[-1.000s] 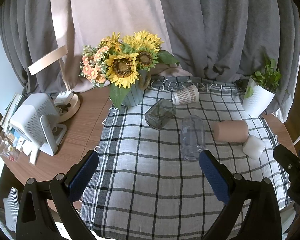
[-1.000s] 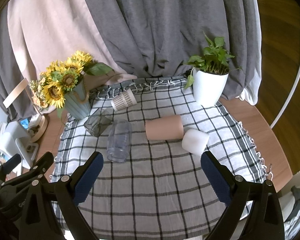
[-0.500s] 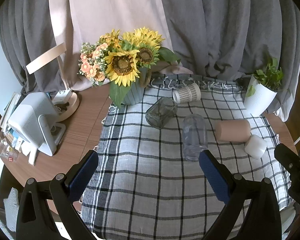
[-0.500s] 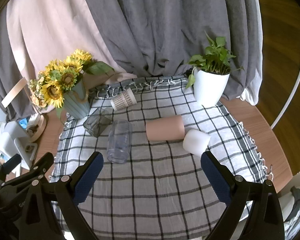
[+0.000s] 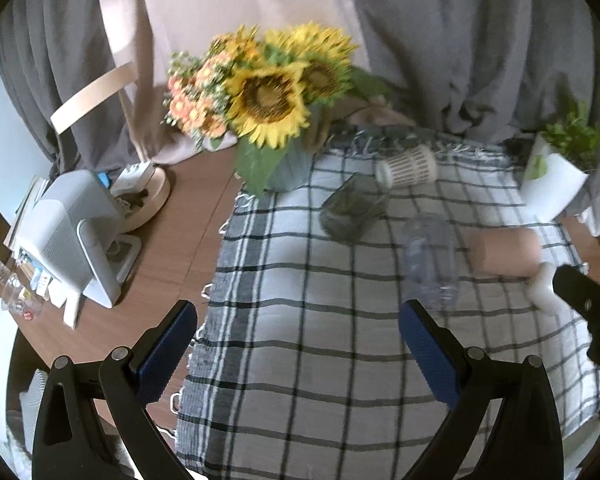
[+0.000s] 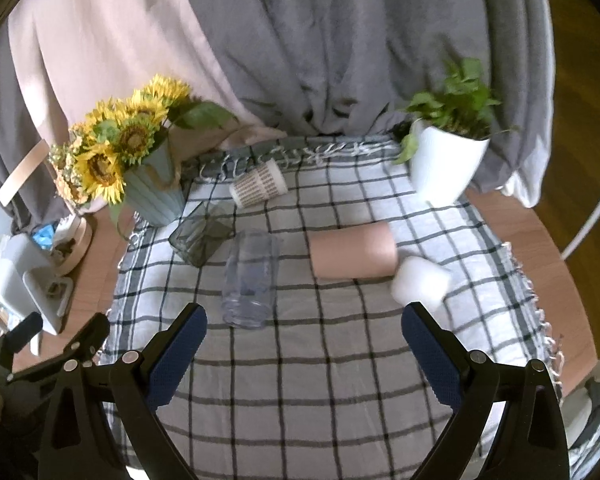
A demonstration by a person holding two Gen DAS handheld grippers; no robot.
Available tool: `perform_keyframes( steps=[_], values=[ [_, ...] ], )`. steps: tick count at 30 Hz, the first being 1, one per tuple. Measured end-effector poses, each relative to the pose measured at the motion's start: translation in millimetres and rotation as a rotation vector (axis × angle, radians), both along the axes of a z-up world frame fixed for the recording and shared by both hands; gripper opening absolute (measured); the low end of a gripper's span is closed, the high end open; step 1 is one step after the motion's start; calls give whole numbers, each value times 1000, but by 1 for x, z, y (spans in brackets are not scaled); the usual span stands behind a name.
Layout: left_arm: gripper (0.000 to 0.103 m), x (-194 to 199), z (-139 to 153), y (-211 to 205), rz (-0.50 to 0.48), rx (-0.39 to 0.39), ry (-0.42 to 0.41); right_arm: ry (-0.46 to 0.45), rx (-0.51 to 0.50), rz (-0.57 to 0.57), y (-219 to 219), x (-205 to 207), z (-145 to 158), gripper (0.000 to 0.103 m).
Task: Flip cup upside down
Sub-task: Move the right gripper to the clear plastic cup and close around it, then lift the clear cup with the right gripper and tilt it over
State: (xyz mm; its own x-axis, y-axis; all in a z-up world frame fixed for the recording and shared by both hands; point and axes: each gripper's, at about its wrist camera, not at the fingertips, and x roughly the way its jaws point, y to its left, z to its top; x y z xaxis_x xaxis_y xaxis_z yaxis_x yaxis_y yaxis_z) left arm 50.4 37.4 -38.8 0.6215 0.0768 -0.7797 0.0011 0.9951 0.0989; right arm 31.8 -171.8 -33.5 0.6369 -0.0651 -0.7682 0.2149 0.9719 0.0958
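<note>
Since a second ago your left claw point(image 5: 298, 344) has swung left: cups slid toward the right fingertip, and the grey device point(image 5: 70, 236) fills more of the frame, all motion-blurred. Left wrist view: claw released, nothing between the pads, hovering over the checked cloth point(image 5: 300, 380). Five cups lie on their sides ahead. Clear plastic cup point(image 5: 430, 260) sits just beyond your right fingertip; dark glass tumbler point(image 5: 350, 212) farther ahead; patterned paper cup point(image 5: 408, 166) beyond that, near the sunflower vase point(image 5: 284, 168); pink cup point(image 5: 504, 246) and white cup point(image 5: 544, 284) off right, the white one partly hidden by the other claw's black frame. Right wrist view: right claw point(image 6: 304, 352) also released and empty, closer to the cups than before. Clear plastic cup point(image 6: 252, 280) lies ahead of the left fingertip, mouth toward you; pink cup point(image 6: 354, 250) is centred ahead; white cup point(image 6: 420, 284) sits just past the right fingertip, touching the pink one's end. Dark glass tumbler point(image 6: 200, 236) and patterned paper cup point(image 6: 260, 188) lie farther left, potted plant point(image 6: 446, 160) far right. Which cup you mean, I cannot tell. Handling judgement: the clear one looks light, thin-walled, slick, likely to roll or flex. Pinch across mid-body, gently.
</note>
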Motion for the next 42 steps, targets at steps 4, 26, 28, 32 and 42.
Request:
perform_keyframes(
  steps=[4,26,28,32,42],
  values=[
    [103,13,-10,10,29,13,12,23,9,50,12,31,-13,98],
    [103,74,-63,23,120,-129,160,359,90,88,36,167,-119,91],
    [102,76,-69,24,131,-127,176,369,82,80,37,172,-126,90],
    [103,80,-81,27,149,-130,208,394,56,73,40,181,-138,89],
    [103,89,-95,35,189,-97,235,438,69,57,38,198,-162,72]
  ],
)
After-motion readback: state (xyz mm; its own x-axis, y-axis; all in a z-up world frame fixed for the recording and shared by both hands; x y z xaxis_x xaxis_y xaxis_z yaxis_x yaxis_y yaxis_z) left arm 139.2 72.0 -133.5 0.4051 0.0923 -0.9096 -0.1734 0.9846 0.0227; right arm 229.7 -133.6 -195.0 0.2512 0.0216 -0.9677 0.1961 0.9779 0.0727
